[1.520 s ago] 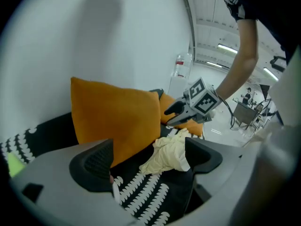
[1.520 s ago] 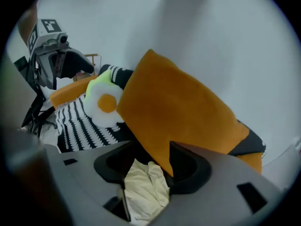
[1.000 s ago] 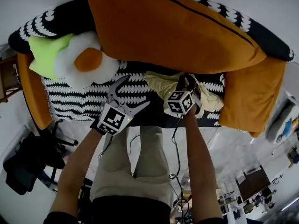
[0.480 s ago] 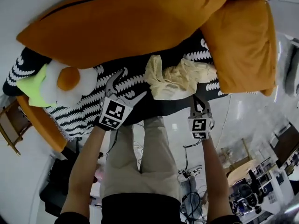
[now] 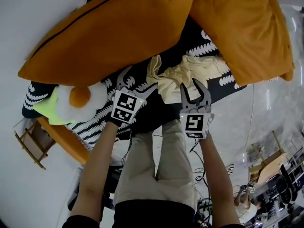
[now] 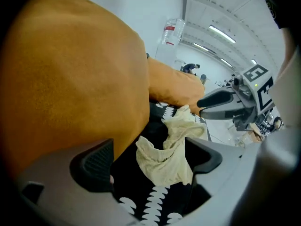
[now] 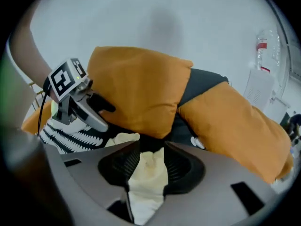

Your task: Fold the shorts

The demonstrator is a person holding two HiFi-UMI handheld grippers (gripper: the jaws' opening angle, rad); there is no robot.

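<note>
Right claw (image 7: 153, 150): is held part-way spread, its jaws having just been opening. Pale cloth is seen between them, but the pads seem not to be pressed on it; the close view leaves this unsure.
Left claw (image 6: 149, 149): is held wide apart and empty, aimed down at the near left flap of the garment, with nothing pinched.
Shorts (image 5: 187, 75): are left crumpled in a pale yellow heap on the black-and-white sofa (image 5: 95, 127), near the seat's front edge. They are tucked under the big orange cushion (image 5: 114, 32) and beside the second orange cushion (image 5: 242, 27).
Step judged: the cloth is not yet laid flat, so a hold on two edges is judged to be needed before any fold.
Risk, bunching: if the right claw is shut on a ridge of several layers, the whole heap could be dragged instead of one edge being lifted.
Risk, cushion: the big cushion hangs just beside the left claw, so its cover could be caught along with the flap.
Risk, edge: a pull toward the person could slide the garment off the seat.
</note>
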